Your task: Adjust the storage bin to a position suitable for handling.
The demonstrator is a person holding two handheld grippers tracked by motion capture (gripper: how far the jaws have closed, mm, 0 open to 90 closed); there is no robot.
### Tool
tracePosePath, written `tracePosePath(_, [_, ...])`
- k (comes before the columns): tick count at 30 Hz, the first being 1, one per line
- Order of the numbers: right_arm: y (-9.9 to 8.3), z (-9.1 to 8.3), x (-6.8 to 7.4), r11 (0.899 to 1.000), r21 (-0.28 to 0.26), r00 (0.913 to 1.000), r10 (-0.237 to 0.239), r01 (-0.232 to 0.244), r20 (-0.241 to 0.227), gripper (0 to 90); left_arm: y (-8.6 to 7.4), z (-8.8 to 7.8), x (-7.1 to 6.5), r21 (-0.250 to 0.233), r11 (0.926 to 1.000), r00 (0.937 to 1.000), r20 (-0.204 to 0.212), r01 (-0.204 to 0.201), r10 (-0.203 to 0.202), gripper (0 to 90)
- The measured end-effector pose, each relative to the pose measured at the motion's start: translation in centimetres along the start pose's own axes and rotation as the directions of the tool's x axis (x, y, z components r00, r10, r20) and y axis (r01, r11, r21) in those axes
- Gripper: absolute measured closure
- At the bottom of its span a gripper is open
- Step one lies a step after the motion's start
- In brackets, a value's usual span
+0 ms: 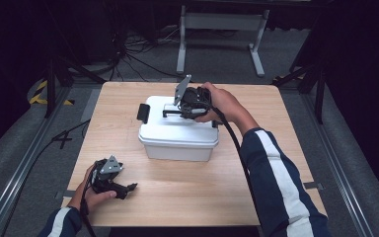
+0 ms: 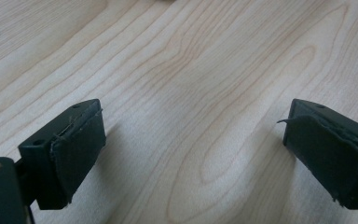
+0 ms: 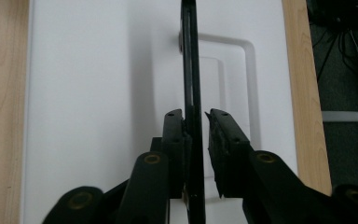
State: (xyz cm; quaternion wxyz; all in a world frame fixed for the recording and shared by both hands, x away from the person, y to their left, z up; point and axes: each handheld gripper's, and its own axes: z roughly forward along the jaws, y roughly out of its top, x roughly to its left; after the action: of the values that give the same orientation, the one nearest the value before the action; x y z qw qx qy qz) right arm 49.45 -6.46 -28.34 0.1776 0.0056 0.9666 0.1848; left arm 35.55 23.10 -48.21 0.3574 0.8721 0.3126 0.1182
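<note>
Right gripper (image 1: 177, 112) is seen over the lid of the white box (image 1: 177, 134), held by the right hand (image 1: 222, 103). The black handle (image 3: 189, 70) of the lid is stood up edge-on and sits between the two jaws. In the right gripper view one pad is pressed flat on the handle, the other is just beside it with a thin sliver of gap visible near the tip — jaws nearly clenched, so the handle is read as pinched, though full contact on the second side can't be confirmed. The handle runs straight ahead past the fingertips, toward the recessed panel in the lid.

Beyond the fingertips in the high view, a black latch (image 1: 143, 113) is seen on the box's far end wall.

Left gripper (image 2: 193, 154) is held by the left hand (image 1: 91, 190) near the front edge of the wooden table (image 1: 256, 187), well apart from the box. Its jaws are spread wide — released, nothing between the pads (image 2: 79, 149), bare wood grain below and ahead of them. Pad facing looks frayed at the edges.

The box is sat mid-table, lid on.
</note>
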Motion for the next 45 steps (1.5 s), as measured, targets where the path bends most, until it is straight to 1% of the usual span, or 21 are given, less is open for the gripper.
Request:
tracePosePath(2, [0.1, 0.0, 0.0, 1.000, 0.000, 1.0000, -0.002, 0.002, 0.000, 80.5, -0.1, -0.1, 0.0, -0.003, 1.0000, 1.0000, -0.003, -0.001, 0.001, 6.1])
tracePosePath(4, [0.3, 0.1, 0.1, 1.000, -0.005, 0.9998, -0.017, 0.017, 0.005, 83.4, -0.2, -0.2, 0.0, -0.002, 1.0000, 0.9999, -0.010, -0.003, 0.003, 6.1])
tracePosePath(5, [0.3, 0.1, 0.1, 1.000, -0.007, 0.9997, -0.025, 0.025, 0.002, 83.8, -0.2, -0.2, 0.0, -0.001, 1.0000, 1.0000, -0.005, 0.006, -0.006, 6.1])
tracePosePath(6, [0.4, 0.1, 0.2, 0.999, -0.003, 0.9993, -0.035, 0.035, 0.012, 83.9, -0.2, -0.2, 0.0, 0.000, 1.0000, 1.0000, -0.006, 0.007, -0.007, 6.2])
tracePosePath(10, [0.4, 0.1, 0.1, 0.999, -0.012, 0.9991, -0.040, 0.041, 0.016, 84.0, -0.2, -0.2, 0.0, 0.000, 1.0000, 1.0000, -0.006, 0.006, -0.006, 6.1])
tracePosePath(11, [0.4, 0.1, 0.2, 0.999, -0.012, 0.9993, -0.036, 0.036, 0.015, 84.1, -0.2, -0.2, 0.0, 0.000, 1.0000, 1.0000, -0.006, 0.007, -0.007, 6.1])
tracePosePath(17, [0.4, -0.2, 0.2, 0.998, -0.042, 0.9985, -0.048, 0.049, 0.025, 84.4, -0.2, -0.2, 0.0, -0.003, 1.0000, 1.0000, -0.002, 0.006, -0.006, 6.1])
tracePosePath(19, [0.4, -0.4, 0.3, 0.998, -0.046, 0.9983, -0.050, 0.051, 0.029, 84.4, -0.2, -0.2, 0.0, -0.006, 1.0000, 1.0000, -0.005, 0.003, -0.004, 6.2])
tracePosePath(26, [0.2, -1.3, 0.2, 0.995, -0.087, 0.9981, -0.052, 0.055, 0.034, 84.4, -0.3, -0.2, 0.0, -0.004, 1.0000, 1.0000, -0.002, 0.007, -0.007, 6.1])
tracePosePath(29, [0.1, -1.7, 0.3, 0.994, -0.089, 0.9974, -0.059, 0.062, 0.042, 84.5, -0.3, -0.2, 0.0, -0.004, 1.0000, 1.0000, -0.003, 0.007, -0.007, 6.2])
tracePosePath(30, [0.1, -2.0, 0.2, 0.993, -0.094, 0.9965, -0.070, 0.074, 0.046, 84.5, -0.3, -0.2, 0.0, -0.003, 1.0000, 1.0000, -0.003, 0.006, -0.006, 6.2])
tracePosePath(33, [-0.1, -2.3, 0.3, 0.993, -0.096, 0.9971, -0.061, 0.065, 0.044, 84.5, -0.3, -0.2, 0.0, -0.004, 1.0000, 1.0000, -0.003, 0.006, -0.006, 6.1])
tracePosePath(35, [-0.2, -2.7, 0.3, 0.991, -0.110, 0.9963, -0.068, 0.074, 0.053, 84.4, -0.3, -0.2, 0.0, -0.004, 1.0000, 1.0000, -0.003, 0.006, -0.006, 6.2])
tracePosePath(40, [-0.6, -3.5, 0.4, 0.991, -0.110, 0.9953, -0.069, 0.076, 0.068, 84.5, -0.3, -0.2, 0.0, -0.003, 1.0000, 1.0000, -0.003, 0.007, -0.007, 6.2])
tracePosePath(42, [-0.8, -3.8, 0.4, 0.992, -0.111, 0.9962, -0.060, 0.067, 0.063, 84.4, -0.3, -0.2, 0.0, -0.003, 1.0000, 1.0000, -0.002, 0.006, -0.006, 6.2])
tracePosePath(45, [-1.1, -4.2, 0.4, 0.991, -0.120, 0.9961, -0.055, 0.063, 0.069, 84.4, -0.3, -0.2, 0.0, -0.004, 1.0000, 1.0000, -0.002, 0.006, -0.007, 6.2])
